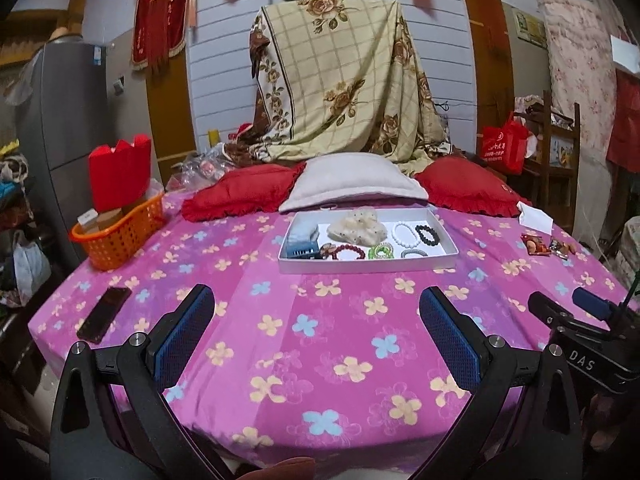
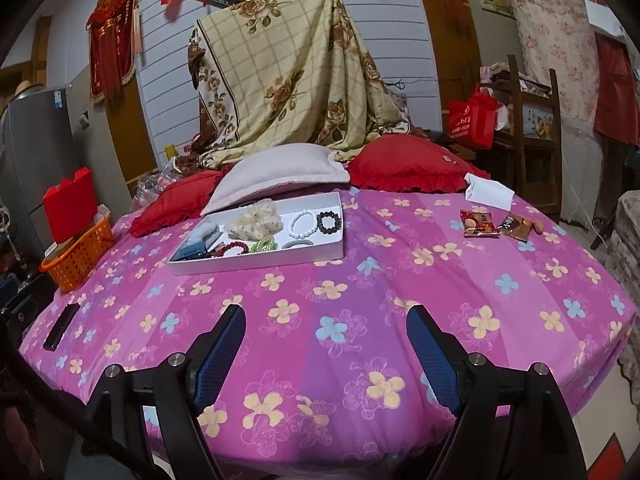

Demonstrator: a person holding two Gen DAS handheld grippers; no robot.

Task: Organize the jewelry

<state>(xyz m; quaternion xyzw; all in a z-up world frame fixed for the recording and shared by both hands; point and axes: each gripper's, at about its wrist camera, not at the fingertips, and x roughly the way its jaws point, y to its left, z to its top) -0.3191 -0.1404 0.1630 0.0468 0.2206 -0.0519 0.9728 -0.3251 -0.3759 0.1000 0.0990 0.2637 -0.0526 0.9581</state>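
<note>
Task apparently near its end or barely begun: bracelets [image 1: 384, 242] gathered in white tray [image 1: 366, 266] at 12 o'clock on flowered bedspread [image 1: 320, 340], left gripper [image 1: 316, 336] and right gripper [image 2: 326, 354] both spread wide, empty, well short of tray.

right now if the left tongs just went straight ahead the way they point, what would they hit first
The left tongs are open and empty, aimed across bare pink bedspread. Straight on, they would probably first meet the near wall of the white tray holding the bracelets, though depth is hard to judge.
</note>
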